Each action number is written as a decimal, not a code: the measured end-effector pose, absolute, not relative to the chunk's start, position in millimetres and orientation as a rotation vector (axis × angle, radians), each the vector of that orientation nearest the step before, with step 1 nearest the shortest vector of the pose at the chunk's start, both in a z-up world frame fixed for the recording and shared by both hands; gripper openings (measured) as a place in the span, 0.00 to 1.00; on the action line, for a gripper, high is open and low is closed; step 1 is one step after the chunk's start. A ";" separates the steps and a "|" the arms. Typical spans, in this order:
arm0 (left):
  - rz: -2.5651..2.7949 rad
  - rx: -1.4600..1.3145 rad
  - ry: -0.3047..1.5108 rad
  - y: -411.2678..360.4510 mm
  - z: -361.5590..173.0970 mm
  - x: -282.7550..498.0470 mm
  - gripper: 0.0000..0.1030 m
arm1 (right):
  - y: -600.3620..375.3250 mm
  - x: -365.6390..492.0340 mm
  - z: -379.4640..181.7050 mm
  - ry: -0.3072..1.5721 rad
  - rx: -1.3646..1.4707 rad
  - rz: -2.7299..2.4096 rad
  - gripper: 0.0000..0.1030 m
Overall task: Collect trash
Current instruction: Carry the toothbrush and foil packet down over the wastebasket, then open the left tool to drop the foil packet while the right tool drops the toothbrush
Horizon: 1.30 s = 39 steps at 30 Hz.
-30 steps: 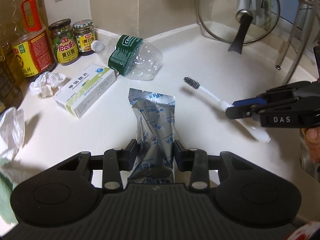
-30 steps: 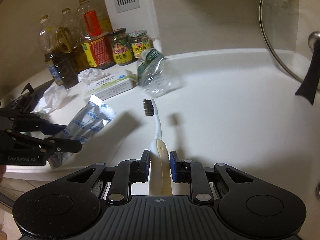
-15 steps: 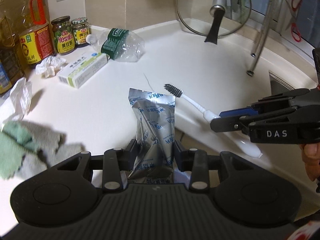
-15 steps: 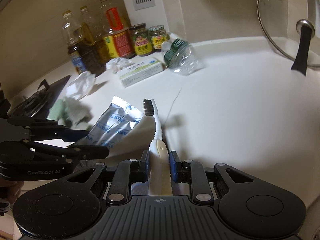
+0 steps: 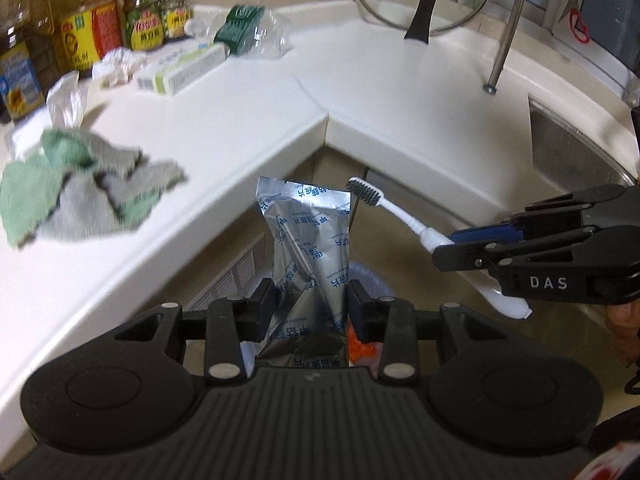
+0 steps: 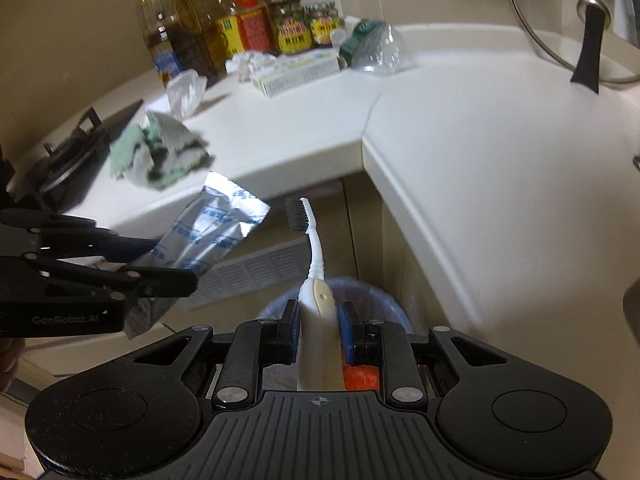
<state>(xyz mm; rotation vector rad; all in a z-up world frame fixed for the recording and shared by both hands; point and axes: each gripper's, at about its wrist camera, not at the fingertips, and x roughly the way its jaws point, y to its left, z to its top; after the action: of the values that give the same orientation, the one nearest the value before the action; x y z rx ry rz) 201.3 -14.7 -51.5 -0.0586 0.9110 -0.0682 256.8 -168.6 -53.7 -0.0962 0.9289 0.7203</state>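
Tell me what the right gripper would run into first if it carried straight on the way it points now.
Probably the bin with the blue liner below: the right gripper, shut on the toothbrush, points down toward its rim. Depth is unclear, so the cabinet front behind might come first.

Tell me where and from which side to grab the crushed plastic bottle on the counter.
Grip the crushed plastic bottle across its flattened clear body, coming down from above. It lies on its side, dented thin enough for the tool; the green-labelled end sits close to the box, so the clear end is probably freer.
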 end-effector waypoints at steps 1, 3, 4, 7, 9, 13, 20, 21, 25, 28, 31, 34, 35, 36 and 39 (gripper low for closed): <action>-0.066 -0.062 0.918 -14.8 -55.0 199.6 0.34 | -169.0 255.2 -57.0 0.935 -0.095 0.712 0.21; -0.058 -0.067 0.930 -15.4 -61.4 197.7 0.34 | -169.7 253.1 -63.4 0.941 -0.098 0.703 0.21; -0.052 -0.072 0.938 -15.3 -64.9 197.3 0.34 | -168.8 252.7 -67.2 0.944 -0.109 0.702 0.21; -0.026 -0.090 0.958 -14.3 -77.3 198.4 0.34 | -165.5 253.8 -78.8 0.952 -0.150 0.715 0.21; -0.008 -0.095 0.978 -14.4 -86.0 200.2 0.34 | -163.0 256.3 -87.2 0.958 -0.180 0.720 0.21; -0.002 -0.098 1.013 -16.6 -104.3 204.7 0.34 | -162.7 260.9 -99.8 0.973 -0.201 0.729 0.21; 0.010 -0.108 1.071 -18.9 -131.8 211.8 0.34 | -156.9 267.0 -124.4 1.012 -0.218 0.741 0.21; 0.011 -0.110 1.078 -18.8 -135.0 213.0 0.34 | -155.8 267.9 -127.4 1.015 -0.223 0.743 0.21; 0.013 -0.118 1.097 -18.5 -145.2 217.5 0.34 | -153.3 273.1 -138.4 1.031 -0.235 0.741 0.21; 0.014 -0.126 1.110 -17.3 -153.8 221.0 0.34 | -149.4 277.6 -145.1 1.042 -0.249 0.738 0.21; 0.012 -0.128 1.122 -16.5 -162.9 225.6 0.34 | -146.7 281.6 -153.1 1.055 -0.257 0.726 0.21; 0.011 -0.135 1.127 -15.6 -172.6 232.3 0.34 | -143.0 285.0 -162.2 1.070 -0.261 0.718 0.21; 0.011 -0.136 1.130 -15.1 -175.9 234.5 0.34 | -141.4 286.1 -165.0 1.074 -0.265 0.717 0.21; 0.011 -0.136 1.133 -15.8 -178.6 236.6 0.34 | -139.9 286.9 -168.0 1.079 -0.268 0.716 0.21; 0.011 -0.127 1.139 -17.5 -186.8 243.0 0.34 | -136.5 290.4 -176.3 1.093 -0.275 0.710 0.21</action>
<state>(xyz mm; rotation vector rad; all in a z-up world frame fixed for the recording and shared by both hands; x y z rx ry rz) 243.0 -17.5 -186.8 -0.1266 1.1390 0.0113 290.4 -136.5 -176.3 -0.2749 1.0927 0.7097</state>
